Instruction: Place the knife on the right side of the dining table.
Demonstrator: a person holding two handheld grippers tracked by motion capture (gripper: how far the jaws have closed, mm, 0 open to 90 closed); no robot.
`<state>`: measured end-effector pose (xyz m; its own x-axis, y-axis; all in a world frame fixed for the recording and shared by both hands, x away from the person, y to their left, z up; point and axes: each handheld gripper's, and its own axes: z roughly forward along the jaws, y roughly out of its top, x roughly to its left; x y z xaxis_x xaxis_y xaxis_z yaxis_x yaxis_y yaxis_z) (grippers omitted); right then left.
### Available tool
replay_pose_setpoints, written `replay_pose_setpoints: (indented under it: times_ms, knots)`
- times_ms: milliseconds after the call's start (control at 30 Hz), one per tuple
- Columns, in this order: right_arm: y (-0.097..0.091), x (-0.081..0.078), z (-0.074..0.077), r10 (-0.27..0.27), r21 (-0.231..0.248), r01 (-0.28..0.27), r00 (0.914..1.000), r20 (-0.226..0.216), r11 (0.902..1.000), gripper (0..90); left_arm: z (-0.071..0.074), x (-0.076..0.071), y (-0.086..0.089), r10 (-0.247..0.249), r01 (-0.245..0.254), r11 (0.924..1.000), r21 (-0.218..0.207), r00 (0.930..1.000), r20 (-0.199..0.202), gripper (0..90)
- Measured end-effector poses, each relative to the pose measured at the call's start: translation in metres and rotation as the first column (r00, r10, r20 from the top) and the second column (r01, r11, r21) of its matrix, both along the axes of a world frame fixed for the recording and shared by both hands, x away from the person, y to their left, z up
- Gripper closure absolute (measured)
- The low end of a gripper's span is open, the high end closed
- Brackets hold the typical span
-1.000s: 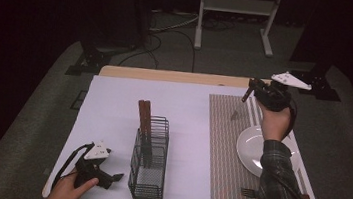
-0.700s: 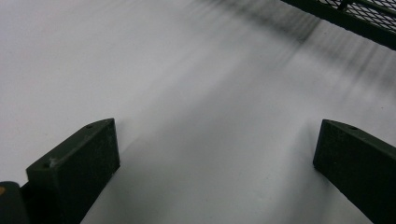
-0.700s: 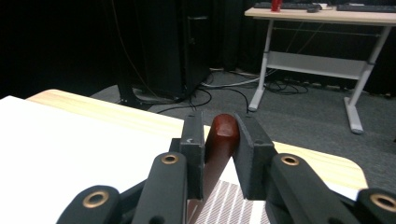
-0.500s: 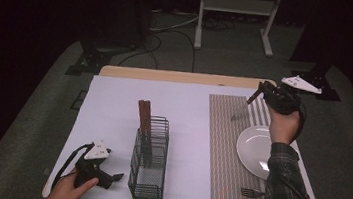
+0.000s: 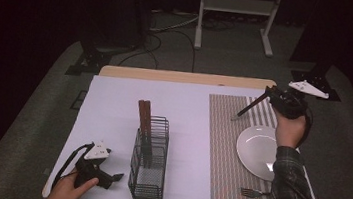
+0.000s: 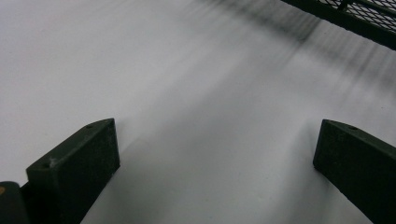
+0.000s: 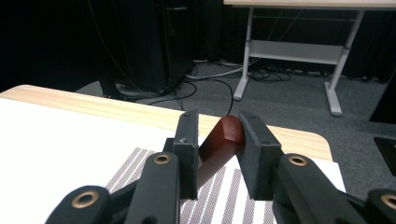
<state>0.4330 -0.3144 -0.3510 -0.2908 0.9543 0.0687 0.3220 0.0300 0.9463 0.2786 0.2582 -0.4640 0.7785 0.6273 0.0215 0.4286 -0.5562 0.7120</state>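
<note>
The knife [image 5: 244,110] has a red-brown wooden handle [image 7: 218,144], and that handle sits between the jaws of the right gripper [image 7: 217,148]. The knife slants down from the gripper, and its tip rests on the striped mat [image 5: 224,150] at the far right of the table [image 5: 182,76]. The jaws have just been opening a little. There is a small gap on one side of the handle, so the hold looks loose, maybe letting go.

The knife looks light and stiff. The wood is smooth and rounded, so it may slip or roll. The handle is the best place to hold it, well back from the blade.

Near it, a white plate [image 5: 254,151] lies on the mat. A fork [image 5: 253,192] lies at the near edge of the mat.

In the middle, a black wire rack [image 5: 149,164] stands on the white sheet [image 5: 113,102]. Two more brown handles [image 5: 144,118] stick up from it.

The left gripper [image 5: 103,177] rests near the front left corner. Its jaws stand wide apart with nothing between them.
</note>
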Motion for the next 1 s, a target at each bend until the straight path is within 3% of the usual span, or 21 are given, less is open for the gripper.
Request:
replay_pose_setpoints:
  times_ms: [467,1000]
  knots:
    - [-0.015,0.000,-0.012,-0.047,0.010,0.047,0.9981,-0.040,0.9988,62.9,0.000,0.000,0.000,0.001,-0.001,1.0000,-0.002,1.0000,-0.002,0.0]
    - [-0.032,0.002,-0.030,-0.099,0.006,0.101,0.9894,-0.106,0.9949,54.1,0.000,0.000,0.000,0.001,-0.001,1.0000,-0.001,1.0000,-0.002,0.0]
